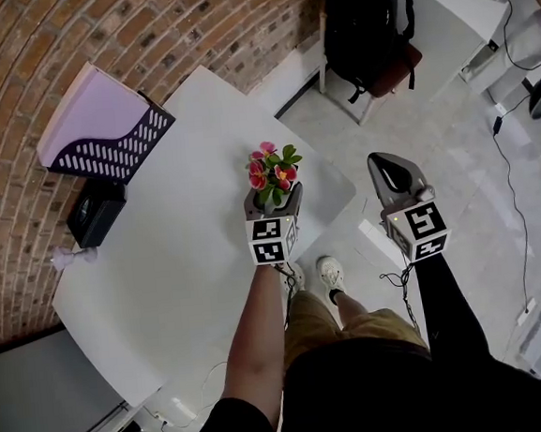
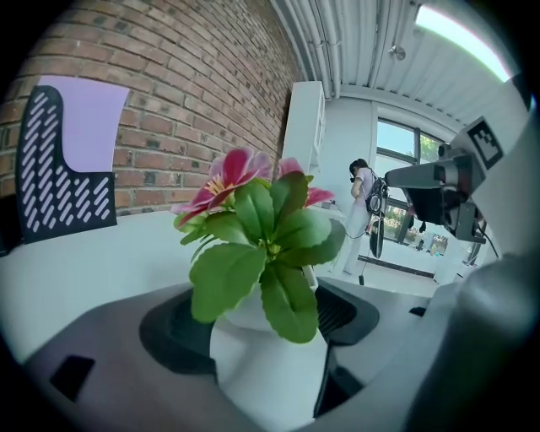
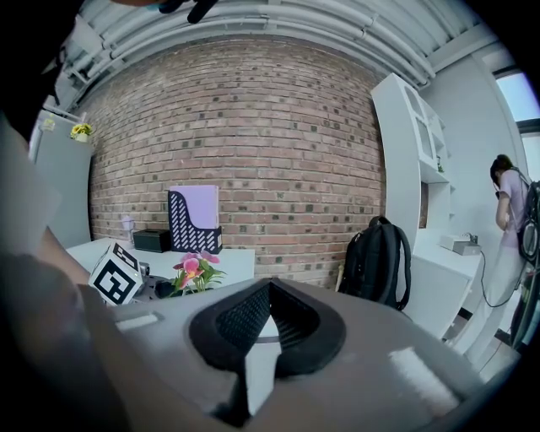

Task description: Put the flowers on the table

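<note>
White table (image 1: 162,267) has the flowers (image 1: 271,170) held near its 3 o'clock edge, their pot (image 2: 253,363) clamped in the left gripper (image 1: 275,203), the right gripper (image 1: 396,173) idle farther toward 3 o'clock with jaws together on nothing; let go this close to the edge, the pot might topple off.
</note>
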`<state>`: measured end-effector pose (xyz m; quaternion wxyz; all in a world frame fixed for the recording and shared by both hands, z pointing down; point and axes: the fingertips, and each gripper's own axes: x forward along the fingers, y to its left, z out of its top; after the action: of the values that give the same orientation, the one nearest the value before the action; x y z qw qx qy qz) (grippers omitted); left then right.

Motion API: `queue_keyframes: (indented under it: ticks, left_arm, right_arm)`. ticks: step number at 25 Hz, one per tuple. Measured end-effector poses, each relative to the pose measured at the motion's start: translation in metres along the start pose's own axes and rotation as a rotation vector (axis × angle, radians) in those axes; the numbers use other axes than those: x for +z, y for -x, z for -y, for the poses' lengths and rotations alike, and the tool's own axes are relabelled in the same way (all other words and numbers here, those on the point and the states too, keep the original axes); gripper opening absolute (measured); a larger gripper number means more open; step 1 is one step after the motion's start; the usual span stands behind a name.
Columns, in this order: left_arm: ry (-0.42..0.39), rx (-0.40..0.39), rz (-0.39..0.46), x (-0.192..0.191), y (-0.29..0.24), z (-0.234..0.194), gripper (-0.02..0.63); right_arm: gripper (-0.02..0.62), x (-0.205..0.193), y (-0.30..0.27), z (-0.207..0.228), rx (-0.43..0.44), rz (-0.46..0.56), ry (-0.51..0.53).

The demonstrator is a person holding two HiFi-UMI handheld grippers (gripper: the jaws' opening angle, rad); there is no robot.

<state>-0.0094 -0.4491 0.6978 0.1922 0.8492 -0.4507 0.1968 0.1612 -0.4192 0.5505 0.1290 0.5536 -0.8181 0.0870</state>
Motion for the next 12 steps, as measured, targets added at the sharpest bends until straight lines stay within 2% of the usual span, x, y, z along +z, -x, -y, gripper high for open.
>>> queue_keyframes:
  ticks: [4,12]
  left_arm:
    - [-0.015,-0.027,0.019,0.004,0.004,0.009,0.364]
    - [-0.03,0.001,0.011,-0.003,0.027,0.009,0.374]
  right_arm:
    - [0.0,0.006,0.001,0.0,0.011,0.014,-0.003]
    - [0.0,0.023,0.007,-0.005,0.025,0.054,-0.008]
